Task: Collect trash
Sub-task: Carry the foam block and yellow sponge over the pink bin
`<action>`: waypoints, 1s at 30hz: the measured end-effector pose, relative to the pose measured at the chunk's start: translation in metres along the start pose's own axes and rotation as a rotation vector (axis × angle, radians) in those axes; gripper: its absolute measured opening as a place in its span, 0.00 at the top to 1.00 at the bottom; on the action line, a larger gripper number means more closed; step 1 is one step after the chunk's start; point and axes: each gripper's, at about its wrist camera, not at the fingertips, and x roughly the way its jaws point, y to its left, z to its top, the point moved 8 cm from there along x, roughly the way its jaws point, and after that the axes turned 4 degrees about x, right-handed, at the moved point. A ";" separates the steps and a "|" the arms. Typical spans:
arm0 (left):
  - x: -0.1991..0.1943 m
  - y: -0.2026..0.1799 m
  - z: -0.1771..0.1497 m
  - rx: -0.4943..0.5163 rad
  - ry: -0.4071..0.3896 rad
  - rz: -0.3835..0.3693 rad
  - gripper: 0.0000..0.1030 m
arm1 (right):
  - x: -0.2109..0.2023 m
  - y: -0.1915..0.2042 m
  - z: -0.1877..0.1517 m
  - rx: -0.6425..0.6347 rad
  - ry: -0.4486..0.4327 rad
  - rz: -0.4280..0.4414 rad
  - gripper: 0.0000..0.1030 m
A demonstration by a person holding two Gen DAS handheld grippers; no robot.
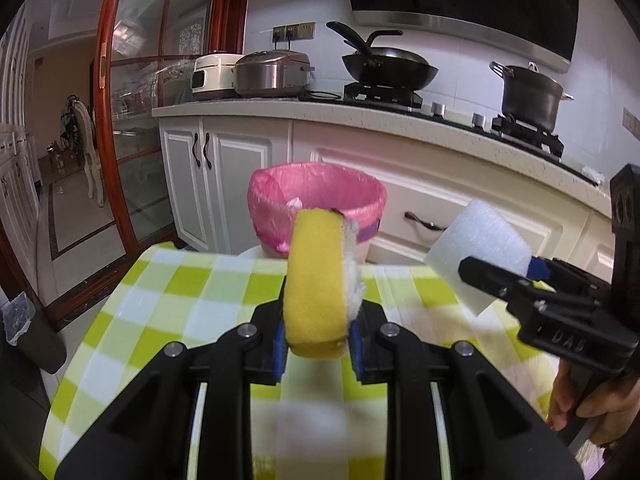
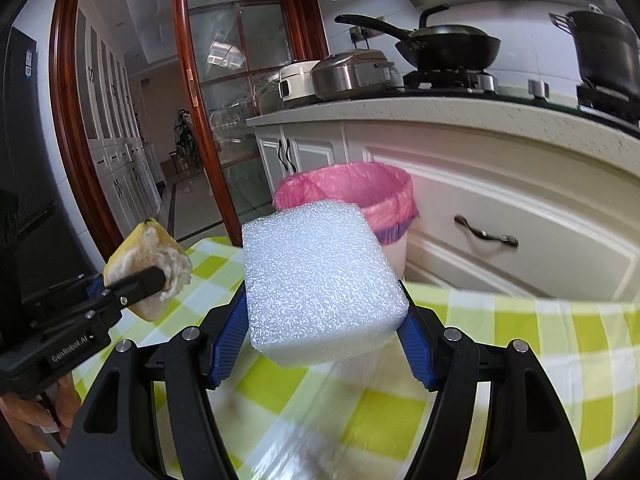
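Height first: both pieces should clear the rim of the bin (image 1: 316,192) before any release, and the pinch should hold until each hangs squarely over its pink-lined mouth. The left gripper (image 1: 316,344) has its fingers squeezed tight on a yellow sponge (image 1: 316,280), worn and fraying white along one edge. The right gripper (image 2: 324,340) has its fingers set wide, clamping a white foam block (image 2: 320,276), pebbly and light-looking. Both are carried above the checked surface (image 1: 192,292), short of the bin, which stands just beyond its far edge.
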 end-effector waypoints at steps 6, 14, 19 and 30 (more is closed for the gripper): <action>0.028 0.006 0.034 -0.001 -0.021 -0.014 0.77 | 0.025 -0.006 0.034 -0.008 -0.035 -0.003 0.37; 0.079 0.019 0.079 0.008 -0.031 -0.028 0.77 | 0.068 -0.017 0.078 -0.030 -0.049 -0.010 0.37; 0.110 0.026 0.107 0.007 -0.042 -0.041 0.77 | 0.105 -0.028 0.104 -0.026 -0.033 0.000 0.37; 0.195 0.056 0.139 -0.039 -0.017 -0.029 0.77 | 0.178 -0.057 0.138 0.005 -0.009 -0.002 0.37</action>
